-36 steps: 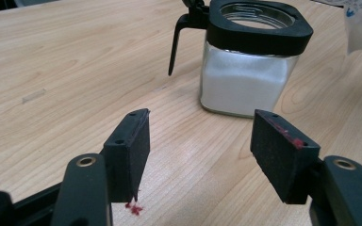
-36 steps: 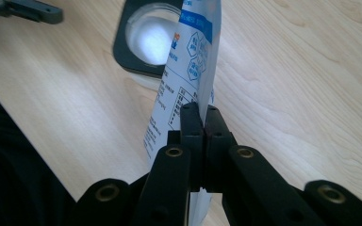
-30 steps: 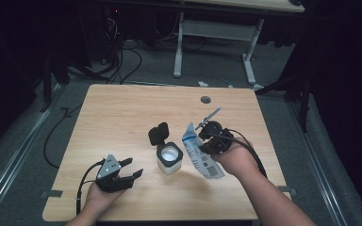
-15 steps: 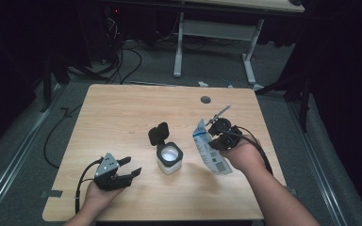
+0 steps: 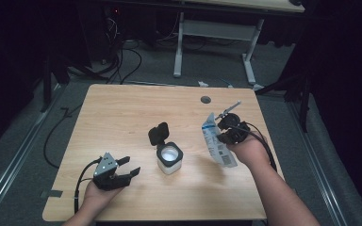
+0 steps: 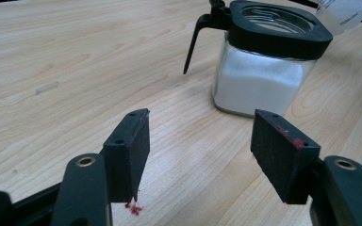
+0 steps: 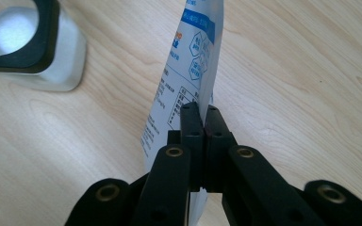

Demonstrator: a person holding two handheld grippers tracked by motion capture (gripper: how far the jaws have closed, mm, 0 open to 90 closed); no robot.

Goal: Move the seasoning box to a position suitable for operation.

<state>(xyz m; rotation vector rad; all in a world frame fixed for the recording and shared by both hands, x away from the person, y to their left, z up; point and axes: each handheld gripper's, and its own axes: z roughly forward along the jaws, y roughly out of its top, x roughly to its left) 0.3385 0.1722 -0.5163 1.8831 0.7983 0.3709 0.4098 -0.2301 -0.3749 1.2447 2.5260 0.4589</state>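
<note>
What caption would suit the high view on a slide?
Right gripper pinches a white printed pouch beside an open jar of white powder; left gripper rests open.

jar (image 7: 33,44) – cut by top edge | packet (image 7: 188,80) – small print unreadable

On the table (image 5: 122,108), the open jar (image 5: 169,158) sits at frame centre, the left gripper (image 5: 122,175) lower left, the pouch (image 5: 215,141) right of the jar.

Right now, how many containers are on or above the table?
2: an open jar standing mid-table, and a printed pouch pinched in the right gripper beside it.
</note>
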